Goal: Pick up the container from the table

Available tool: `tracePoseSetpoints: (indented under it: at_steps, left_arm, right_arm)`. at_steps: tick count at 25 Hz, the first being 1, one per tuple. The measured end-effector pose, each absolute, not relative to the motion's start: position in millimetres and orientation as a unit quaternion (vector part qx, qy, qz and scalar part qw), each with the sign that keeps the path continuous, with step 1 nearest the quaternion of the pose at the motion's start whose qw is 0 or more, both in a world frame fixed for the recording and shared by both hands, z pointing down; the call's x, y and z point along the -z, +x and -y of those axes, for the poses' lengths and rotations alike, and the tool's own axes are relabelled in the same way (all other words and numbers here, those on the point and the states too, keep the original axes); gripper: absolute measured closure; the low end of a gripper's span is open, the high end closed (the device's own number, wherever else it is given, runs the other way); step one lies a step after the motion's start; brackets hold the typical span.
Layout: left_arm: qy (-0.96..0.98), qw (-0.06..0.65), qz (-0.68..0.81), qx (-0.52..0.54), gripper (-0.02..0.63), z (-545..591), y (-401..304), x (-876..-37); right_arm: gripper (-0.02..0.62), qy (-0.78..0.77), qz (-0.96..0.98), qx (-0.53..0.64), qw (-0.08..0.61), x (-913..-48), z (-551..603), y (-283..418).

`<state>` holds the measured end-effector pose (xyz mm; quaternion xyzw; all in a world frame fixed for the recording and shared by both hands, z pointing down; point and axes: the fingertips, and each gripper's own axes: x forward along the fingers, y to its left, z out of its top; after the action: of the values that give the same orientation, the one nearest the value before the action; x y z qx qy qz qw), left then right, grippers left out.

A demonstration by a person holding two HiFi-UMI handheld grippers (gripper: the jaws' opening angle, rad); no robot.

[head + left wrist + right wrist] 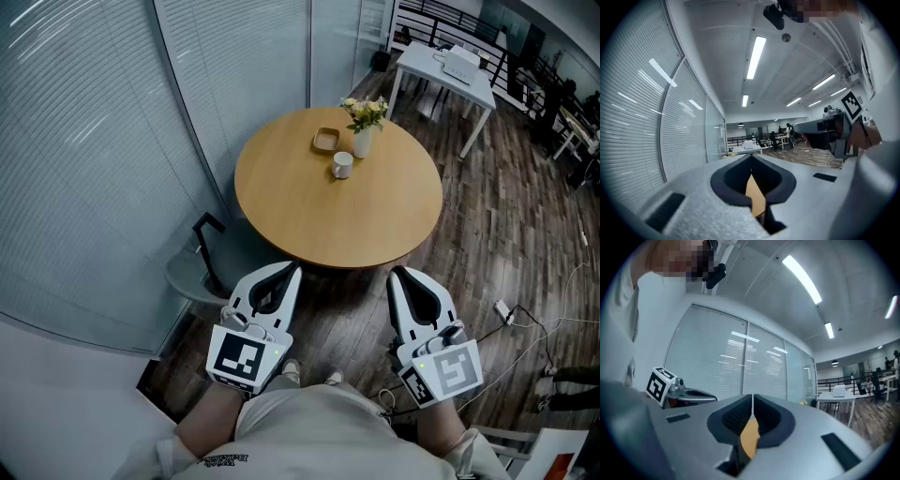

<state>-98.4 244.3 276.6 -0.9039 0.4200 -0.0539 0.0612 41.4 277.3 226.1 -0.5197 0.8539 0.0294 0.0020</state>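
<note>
A round wooden table (356,220) stands in front of me. Near its far edge sit a small white cup-like container (343,165), a shallow wooden dish (325,141) and a white vase of flowers (363,129). My left gripper (294,269) and right gripper (395,273) are held level side by side, short of the table's near edge and well away from those objects. In the left gripper view the left gripper (751,157) has its jaws together with nothing between them. The right gripper (753,397) looks the same in its own view, its pads meeting in a thin line.
A dark chair (199,267) stands at the table's left, against a glass wall with blinds (103,141). A white table (448,67) with a box on it is at the back right. Cables (525,328) lie on the wooden floor to my right.
</note>
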Motion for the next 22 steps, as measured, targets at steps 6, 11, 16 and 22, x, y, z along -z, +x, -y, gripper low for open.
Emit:
tracePoseSetpoints:
  at_steps: [6,11,16,22]
  left_arm:
    - [-0.903,0.054,-0.422,0.053,0.586,-246,-91,-275]
    - [-0.903,0.051,-0.422,0.055,0.586,-247,-81,-275]
    - [-0.902,0.052,-0.425,0.061,0.586,-244,-69,-278]
    - [-0.898,0.057,-0.432,0.068,0.586,-239,-51,-282]
  right_arm:
    - [0.561,-0.517,-0.856,-0.023,0.014,-229,-275,48]
    - [0.561,-0.521,-0.853,-0.022,0.017,-229,-275,60]
    - [0.561,-0.519,-0.854,-0.021,0.013,-232,-270,72]
    - [0.561,-0.502,-0.865,-0.019,-0.002,-244,-264,86]
